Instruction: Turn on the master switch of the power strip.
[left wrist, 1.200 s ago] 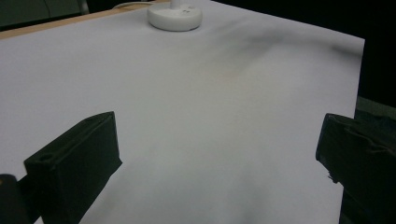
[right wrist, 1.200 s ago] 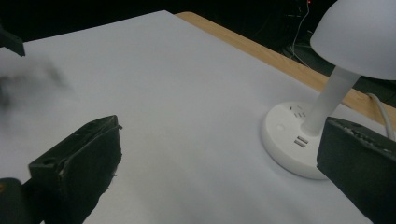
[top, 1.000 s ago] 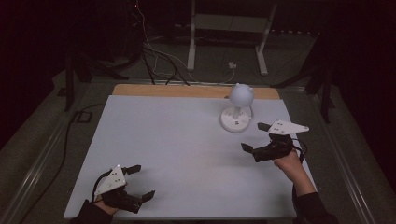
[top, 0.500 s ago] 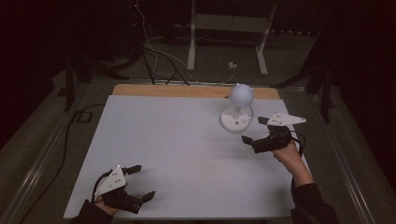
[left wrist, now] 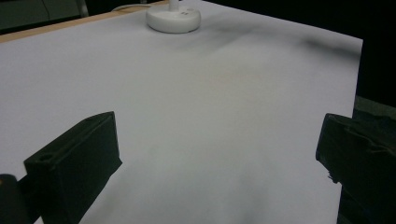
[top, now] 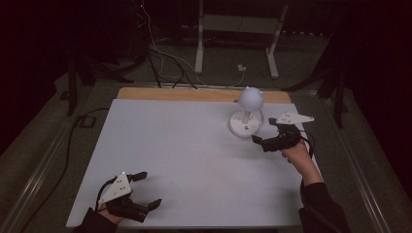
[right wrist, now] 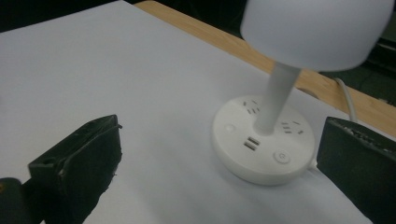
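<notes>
A white desk lamp (top: 248, 112) stands at the back right of the white table (top: 184, 155). Its round base (right wrist: 262, 140) carries sockets, two USB ports and two buttons. A thin stem rises to the rounded shade (right wrist: 317, 28). My right gripper (top: 265, 133) hovers open just right of the base, jaws pointing at it, with nothing between them. My left gripper (top: 147, 190) rests open near the table's front left corner, empty. In the left gripper view the lamp base (left wrist: 173, 18) lies far ahead.
A wooden strip (top: 194, 94) runs along the table's back edge. The lamp's white cord (right wrist: 348, 100) trails off behind the base. Beyond the table are cables (top: 160, 63) on the dark floor and a metal stand (top: 238, 34).
My right gripper has moved forward and slightly up toward the lamp base. The left gripper has stayed put.
</notes>
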Action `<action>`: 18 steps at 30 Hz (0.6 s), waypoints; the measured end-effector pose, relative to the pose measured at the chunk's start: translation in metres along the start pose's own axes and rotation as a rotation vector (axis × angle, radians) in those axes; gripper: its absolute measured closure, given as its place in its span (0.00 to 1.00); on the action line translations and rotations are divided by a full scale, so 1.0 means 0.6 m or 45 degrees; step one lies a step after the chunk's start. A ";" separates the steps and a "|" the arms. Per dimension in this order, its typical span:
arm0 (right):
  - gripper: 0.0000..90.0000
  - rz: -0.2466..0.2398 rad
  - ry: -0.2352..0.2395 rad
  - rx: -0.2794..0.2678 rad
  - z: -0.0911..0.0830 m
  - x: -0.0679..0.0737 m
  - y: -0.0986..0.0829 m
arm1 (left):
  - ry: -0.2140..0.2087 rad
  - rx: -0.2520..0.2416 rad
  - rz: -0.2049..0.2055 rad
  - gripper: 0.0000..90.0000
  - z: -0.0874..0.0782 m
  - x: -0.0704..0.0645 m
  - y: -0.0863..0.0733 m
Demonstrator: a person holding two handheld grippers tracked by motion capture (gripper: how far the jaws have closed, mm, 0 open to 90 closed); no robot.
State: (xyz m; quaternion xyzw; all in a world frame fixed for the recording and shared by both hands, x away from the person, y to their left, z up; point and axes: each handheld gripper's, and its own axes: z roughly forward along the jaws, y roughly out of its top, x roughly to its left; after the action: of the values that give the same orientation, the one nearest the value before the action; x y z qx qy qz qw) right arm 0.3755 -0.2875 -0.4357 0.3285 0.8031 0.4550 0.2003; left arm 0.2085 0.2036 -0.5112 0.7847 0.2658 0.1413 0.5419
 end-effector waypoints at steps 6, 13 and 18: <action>0.00 0.057 -0.040 0.034 0.022 -0.019 -0.012 | 0.000 -0.001 0.003 0.00 0.000 0.000 0.000; 0.06 0.083 -0.112 0.068 0.048 -0.031 -0.025 | -0.005 -0.003 0.002 0.00 0.000 -0.001 0.001; 0.17 0.091 -0.151 0.081 0.064 -0.035 -0.032 | -0.008 -0.001 0.005 0.00 0.001 -0.002 0.001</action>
State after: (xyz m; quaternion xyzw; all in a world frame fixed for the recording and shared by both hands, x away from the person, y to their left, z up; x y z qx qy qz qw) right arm 0.4072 -0.2865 -0.4710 0.3896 0.7916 0.4158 0.2206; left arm 0.2079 0.2021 -0.5110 0.7854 0.2625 0.1398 0.5428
